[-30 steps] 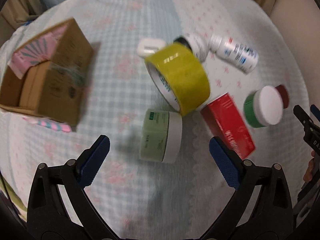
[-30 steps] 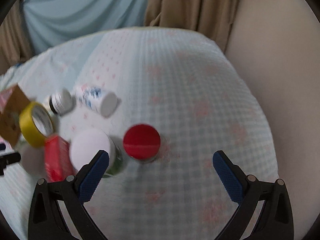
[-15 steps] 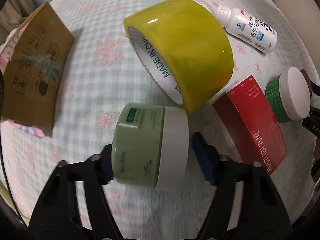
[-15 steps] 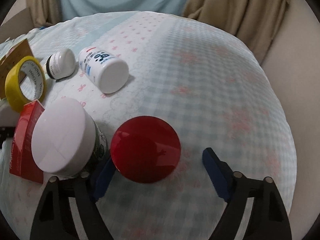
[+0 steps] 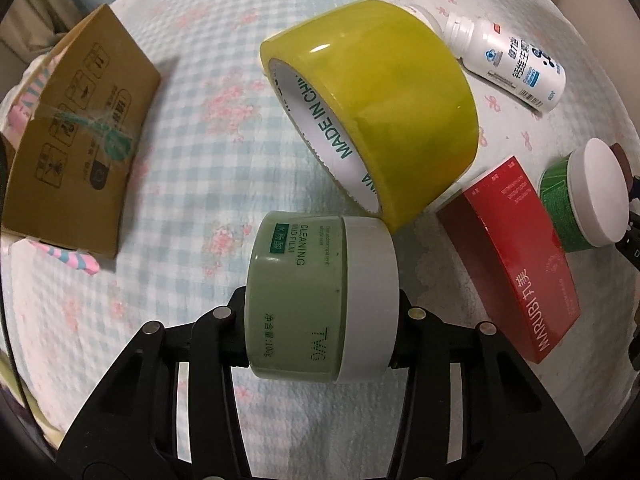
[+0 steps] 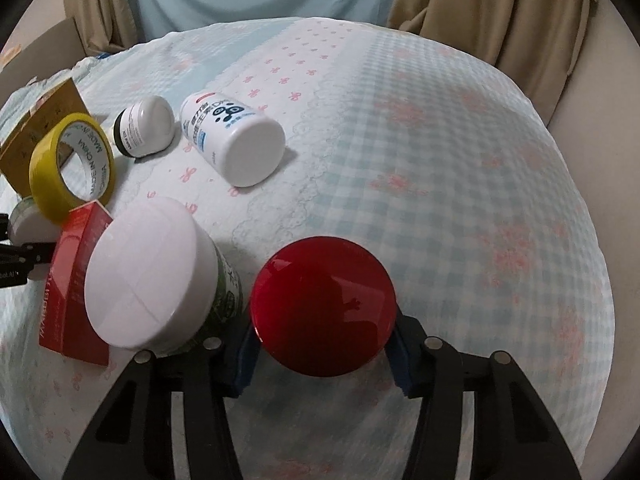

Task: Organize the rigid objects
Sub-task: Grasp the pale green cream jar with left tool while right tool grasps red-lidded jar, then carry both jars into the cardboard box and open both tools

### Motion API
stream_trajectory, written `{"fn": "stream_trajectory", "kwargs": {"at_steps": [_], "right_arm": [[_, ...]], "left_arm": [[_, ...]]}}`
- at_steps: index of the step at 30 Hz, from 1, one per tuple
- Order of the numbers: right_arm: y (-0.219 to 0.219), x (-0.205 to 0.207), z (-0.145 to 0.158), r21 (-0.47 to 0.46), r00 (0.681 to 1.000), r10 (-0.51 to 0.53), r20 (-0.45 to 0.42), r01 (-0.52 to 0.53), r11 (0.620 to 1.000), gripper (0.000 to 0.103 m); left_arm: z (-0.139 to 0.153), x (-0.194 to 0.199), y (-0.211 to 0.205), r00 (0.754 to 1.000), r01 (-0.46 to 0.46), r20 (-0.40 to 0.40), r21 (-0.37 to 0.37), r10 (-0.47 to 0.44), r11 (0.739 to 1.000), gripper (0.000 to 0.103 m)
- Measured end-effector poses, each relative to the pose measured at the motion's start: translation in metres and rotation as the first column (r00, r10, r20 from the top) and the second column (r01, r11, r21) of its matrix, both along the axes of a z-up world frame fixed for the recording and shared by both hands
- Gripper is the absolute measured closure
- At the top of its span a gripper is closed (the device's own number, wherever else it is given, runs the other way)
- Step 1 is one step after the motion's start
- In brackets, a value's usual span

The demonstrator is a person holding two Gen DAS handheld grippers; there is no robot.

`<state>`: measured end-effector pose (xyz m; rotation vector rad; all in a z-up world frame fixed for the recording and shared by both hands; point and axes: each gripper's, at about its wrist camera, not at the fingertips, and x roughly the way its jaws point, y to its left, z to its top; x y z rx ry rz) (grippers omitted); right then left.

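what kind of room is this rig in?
Likely a bedroom at home: soft blue-checked quilted bedspread as the work surface, tan fabric curtains behind, household clutter like a white pill bottle.

A pale green jar [image 5: 320,300] with a white lid lies on its side, just beside the tilted yellow tape roll [image 5: 372,108]. A red-lidded jar [image 6: 324,306] stands upright beside the white-lidded green tub [image 6: 156,272], which touches the red box [image 5: 516,264]. Farther back lie a white bottle [image 6: 232,140] and a small white jar [image 6: 144,126].
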<state>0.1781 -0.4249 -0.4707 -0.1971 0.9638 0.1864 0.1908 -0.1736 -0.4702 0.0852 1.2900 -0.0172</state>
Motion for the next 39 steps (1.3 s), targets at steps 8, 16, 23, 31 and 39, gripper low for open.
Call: {"fn": "stream_trajectory", "kwargs": {"at_steps": [8,16,23,31,39], "right_arm": [[0.001,-0.008,0.017,0.005,0.999,-0.02,0.029,0.02,1.0,0.053],[-0.003,-0.025,0.032,-0.007,0.998,-0.057,0.034,0.057,0.998,0.053],[0.008,-0.041,0.105,-0.027,0.991,-0.081,0.11,0.085,0.996,0.053],[0.058,-0.068,0.217,-0.014,0.977,-0.116,0.18,0.12,0.993,0.053],[0.147,-0.091,0.287,0.066,0.959,-0.189,0.213,0.179,0.982,0.053]], "left_arm": [[0.015,-0.018,-0.001,0.999,0.006,0.033,-0.031,-0.005,0.999,0.063],[0.042,-0.03,0.006,0.997,-0.01,0.074,-0.071,0.015,0.997,0.063],[0.105,-0.041,0.023,0.988,-0.043,0.139,-0.138,0.062,0.99,0.063],[0.209,-0.052,0.068,0.96,-0.014,0.267,-0.236,0.078,0.972,0.064],[0.272,-0.056,0.148,0.917,0.048,0.392,-0.291,0.073,0.955,0.064]]}}
